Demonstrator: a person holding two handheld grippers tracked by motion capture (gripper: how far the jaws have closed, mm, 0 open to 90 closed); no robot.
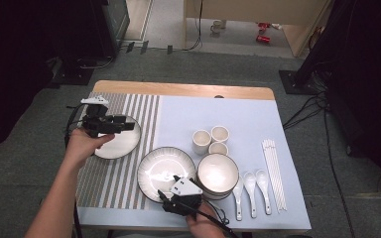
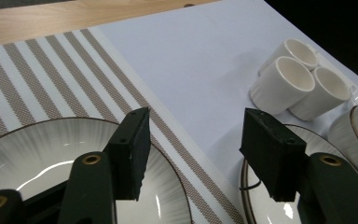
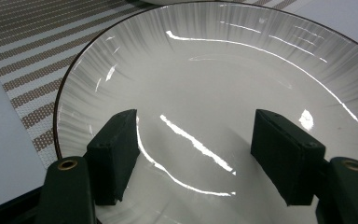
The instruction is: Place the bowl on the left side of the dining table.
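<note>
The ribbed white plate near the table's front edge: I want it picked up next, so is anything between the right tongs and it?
Nothing visible: the right tongs hang open directly over the ribbed white plate, whose inside is bare.

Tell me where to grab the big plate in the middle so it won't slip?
Grab the middle plate by its raised rim, probably on the near edge, closest to the right tool. The plate is wide and shallow, so only the thin rim fits between the open jaws. Coming in low from that side, one jaw slides under the edge and one goes on top.
</note>
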